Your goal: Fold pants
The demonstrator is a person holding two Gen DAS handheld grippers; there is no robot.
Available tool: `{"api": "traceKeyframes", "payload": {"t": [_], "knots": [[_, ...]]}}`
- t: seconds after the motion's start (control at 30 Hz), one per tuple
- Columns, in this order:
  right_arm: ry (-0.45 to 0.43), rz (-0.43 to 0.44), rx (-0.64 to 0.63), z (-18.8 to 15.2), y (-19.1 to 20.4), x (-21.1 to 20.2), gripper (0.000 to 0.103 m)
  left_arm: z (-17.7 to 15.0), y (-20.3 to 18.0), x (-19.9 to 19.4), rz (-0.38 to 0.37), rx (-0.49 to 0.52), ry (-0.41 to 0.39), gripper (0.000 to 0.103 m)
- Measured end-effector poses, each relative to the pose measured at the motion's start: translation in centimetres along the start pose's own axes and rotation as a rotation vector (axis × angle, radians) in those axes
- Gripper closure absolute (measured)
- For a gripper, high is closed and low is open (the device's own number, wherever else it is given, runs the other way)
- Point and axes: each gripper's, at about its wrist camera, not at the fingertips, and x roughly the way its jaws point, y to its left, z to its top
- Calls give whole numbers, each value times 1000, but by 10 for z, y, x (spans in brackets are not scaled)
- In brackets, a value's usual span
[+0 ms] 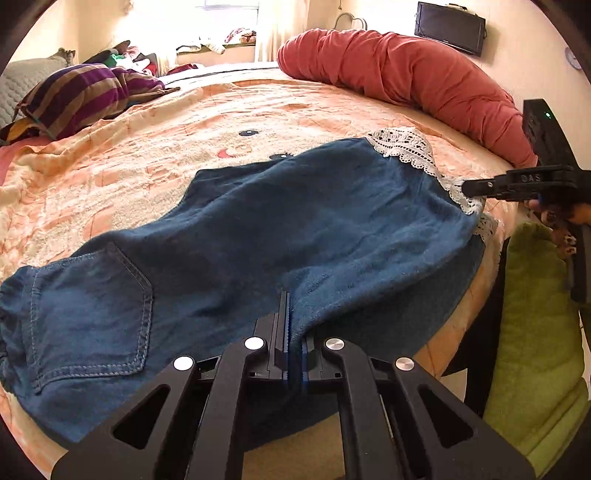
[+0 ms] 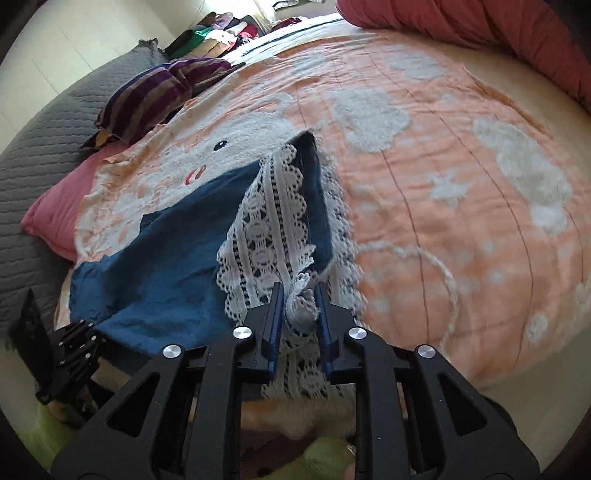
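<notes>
Blue denim pants (image 1: pixel 295 229) lie across the peach bed cover (image 1: pixel 147 147), back pocket at the left and white lace hem (image 1: pixel 406 147) at the right. My left gripper (image 1: pixel 289 306) is shut on a raised fold of the blue cloth at the near edge of the pants. In the right wrist view the lace hem (image 2: pixel 266 229) is turned up over the blue cloth (image 2: pixel 166 266). A bunch of that lace sits loosely between the parted fingers of my right gripper (image 2: pixel 299 291). From the left wrist view, the right gripper (image 1: pixel 467 186) reaches in at the hem corner.
A long red bolster (image 1: pixel 406 74) runs along the far right of the bed. A striped pillow (image 1: pixel 81 92) and a grey quilted cushion (image 2: pixel 44 147) lie at the left. Green fabric (image 1: pixel 535 332) hangs beside the bed's near right edge. A dark screen (image 1: pixel 450 26) hangs on the wall.
</notes>
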Motion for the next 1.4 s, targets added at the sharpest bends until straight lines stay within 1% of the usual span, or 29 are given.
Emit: {"api": "traceKeyframes", "payload": {"t": [0.07, 0.1, 0.13, 0.17, 0.23, 0.33, 0.43, 0.6, 0.63, 0.67, 0.7, 0.73, 0.77, 0.8, 0.87, 0.9, 0.93, 0.97, 1.0, 1.03, 1.07, 1.1, 1.13, 1.17, 1.2, 1.23, 1.27, 1.3, 1.4], "knots": [[5, -3, -1, -6, -2, -2, 79, -2, -1, 1, 1, 3, 4, 99], [9, -5, -2, -8, -3, -2, 79, -2, -2, 1, 3, 6, 5, 99], [13, -9, -8, -10, -3, -2, 83, -2, -3, 1, 5, 8, 5, 99], [15, -10, -14, -12, -3, -2, 98, -2, -3, 0, 6, 9, 3, 99], [5, -5, -20, -12, -5, -7, 98, -2, -4, -3, 6, 15, 2, 99], [-10, -23, -51, -13, -2, -19, 98, -4, -8, -9, 8, 37, -1, 99], [17, -53, -72, -16, -1, -20, 98, -9, -14, -8, 14, 62, 10, 98], [51, -97, -62, -23, -8, -14, 98, -13, -18, -5, 14, 88, 27, 94], [55, -111, -67, -24, -8, -12, 97, -13, -18, -5, 16, 90, 29, 93], [57, -129, -79, -25, -7, -11, 95, -13, -19, -4, 14, 92, 33, 93], [60, -162, -89, -26, -6, -9, 89, -14, -19, -4, 14, 94, 35, 92], [60, -178, -92, -26, -6, -9, 86, -15, -19, -4, 12, 91, 36, 92], [62, -190, -94, -27, -6, -10, 82, -15, -18, -4, 6, 86, 37, 91], [51, -210, -92, -27, -7, -14, 76, -15, -17, -7, 2, 77, 39, 85], [-2, -236, -104, -25, -5, -28, 75, -16, -14, -14, -6, 57, 42, 61], [-44, -245, -117, -24, -2, -38, 73, -18, -11, -22, -12, 41, 37, 56], [-97, -249, -158, -22, 5, -51, 72, -19, -9, -29, -12, 27, 26, 55], [-118, -244, -188, -20, 10, -55, 68, -21, -4, -39, -16, 8, 5, 54], [-141, -230, -240, -18, 21, -60, 65, -22, 3, -51, -9, -19, -20, 50], [-143, -211, -277, -17, 29, -60, 65, -23, 12, -63, 15, -49, -48, 43], [-138, -184, -318, -16, 39, -58, 65, -23, 22, -74, 39, -81, -73, 40], [-125, -146, -358, -15, 51, -53, 64, -25, 39, -89, 81, -132, -103, 38], [-113, -117, -382, -14, 59, -48, 64, -26, 51, -97, 116, -169, -116, 36], [-93, -81, -414, -13, 71, -40, 63, -29, 70, -107, 170, -225, -125, 35], [-69, -38, -455, -13, 85, -29, 61, -31, 81, -111, 204, -263, -122, 34], [-49, -12, -481, -14, 94, -22, 60, -36, 101, -116, 269, -337, -102, 34], [-24, 15, -509, -15, 106, -12, 59, -40, 116, -119, 307, -395, -86, 34], [6, 48, -543, -17, 118, 1, 57, -47, 136, -121, 327, -478, -75, 34], [62, 72, -602, -23, 138, 23, 57, -60, 173, -114, 326, -628, -48, 34]]}}
